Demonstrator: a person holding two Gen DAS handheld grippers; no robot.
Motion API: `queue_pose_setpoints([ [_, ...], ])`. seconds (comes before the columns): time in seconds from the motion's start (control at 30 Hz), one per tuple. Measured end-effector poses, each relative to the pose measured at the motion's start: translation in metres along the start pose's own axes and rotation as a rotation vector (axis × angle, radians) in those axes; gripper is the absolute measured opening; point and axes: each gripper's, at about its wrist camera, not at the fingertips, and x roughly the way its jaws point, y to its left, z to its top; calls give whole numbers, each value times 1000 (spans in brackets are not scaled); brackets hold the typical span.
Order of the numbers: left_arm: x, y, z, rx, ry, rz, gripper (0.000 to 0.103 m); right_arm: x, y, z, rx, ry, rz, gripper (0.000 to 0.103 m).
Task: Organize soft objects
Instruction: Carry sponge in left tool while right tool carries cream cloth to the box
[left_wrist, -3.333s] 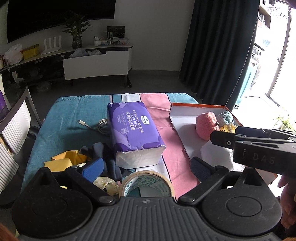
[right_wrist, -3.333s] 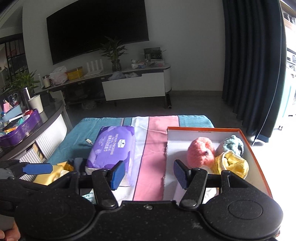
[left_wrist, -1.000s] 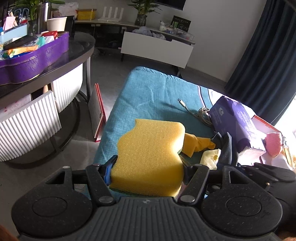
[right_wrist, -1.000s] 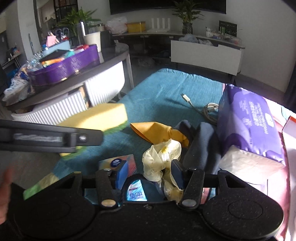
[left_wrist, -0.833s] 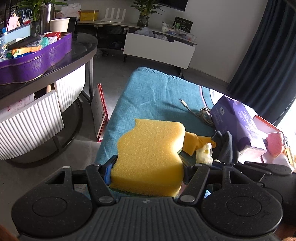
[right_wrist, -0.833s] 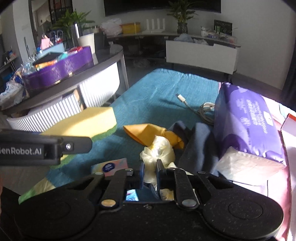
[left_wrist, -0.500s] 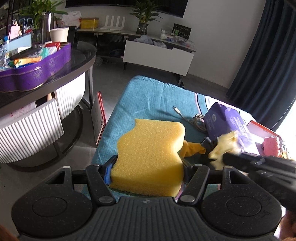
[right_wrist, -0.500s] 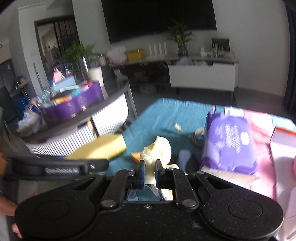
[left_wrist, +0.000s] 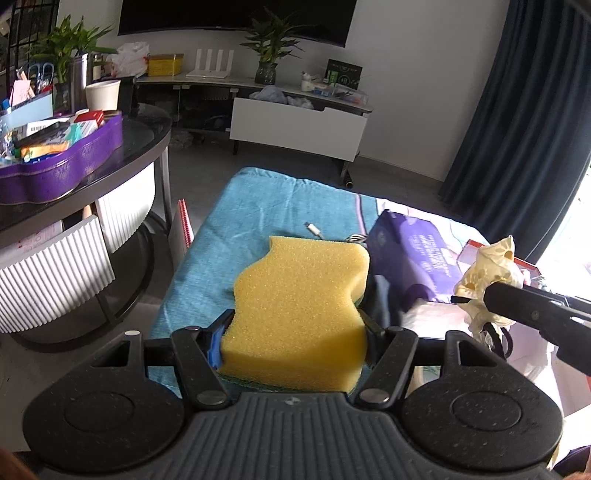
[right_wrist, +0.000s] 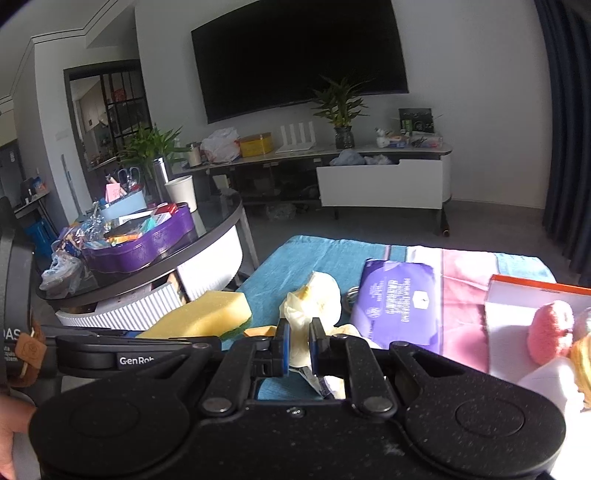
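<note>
My left gripper (left_wrist: 293, 334) is shut on a large yellow sponge (left_wrist: 301, 299) and holds it above the teal-covered table (left_wrist: 236, 229); the sponge also shows in the right wrist view (right_wrist: 201, 314). My right gripper (right_wrist: 298, 345) is shut on a pale yellow crumpled cloth (right_wrist: 312, 299), lifted off the table; the cloth shows at the right of the left wrist view (left_wrist: 487, 273). The orange-rimmed white box (right_wrist: 517, 295) at the right holds a pink fuzzy ball (right_wrist: 550, 330) and other soft items.
A purple tissue pack (right_wrist: 395, 299) lies mid-table, with a dark cloth (left_wrist: 382, 299) and a cable (left_wrist: 314, 230) beside it. A round dark side table with a purple tray (left_wrist: 62, 166) stands to the left. A TV bench (right_wrist: 380, 181) is behind.
My right gripper closed on the pale yellow cloth and lifted it up and rightwards. My left gripper keeps its hold on the sponge and has risen a little.
</note>
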Motion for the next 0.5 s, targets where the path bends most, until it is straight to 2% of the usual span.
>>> queue_pose_setpoints([
  [0.5,-12,-38,-6,33,-9,-21,67,-30,-16,-5,-9,-17,-79,13],
])
